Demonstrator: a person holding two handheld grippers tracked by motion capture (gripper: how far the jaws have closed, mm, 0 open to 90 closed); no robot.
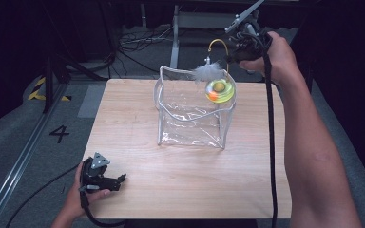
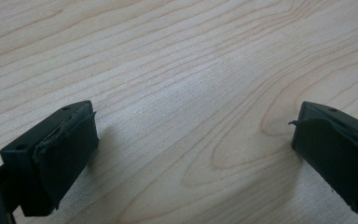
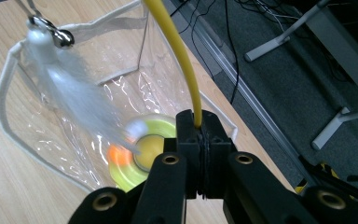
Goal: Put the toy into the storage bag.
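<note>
1. My right gripper (image 1: 232,56) sits in the upper right of the high view, held in my right hand (image 1: 275,54) above the far edge of the table (image 1: 133,156).
2. Its jaws are pressed together on a thin yellow wire (image 3: 179,51); in the right gripper view the wire rises from between the closed pads at bottom centre and curves up to the top of the frame.
3. In the high view the same yellow wire (image 1: 218,42) arches over to the left of the gripper, and a white feather (image 1: 206,71) with a small metal bell (image 3: 61,37) hangs from its far end.
4. The wire belongs to a cat toy with a yellow-green round base (image 1: 220,91) that carries an orange ball (image 1: 213,96). The base hangs at the upper right corner of a clear plastic bag (image 1: 190,118), level with the bag's white-trimmed rim.
5. The bag stands upright and open near the middle of the table, towards its far side.
6. My left gripper (image 1: 121,179) rests at the lower left of the high view, in my left hand (image 1: 83,194), well apart from the bag.
7. Its jaws are spread wide in the left gripper view, with bare wood between them.
</note>
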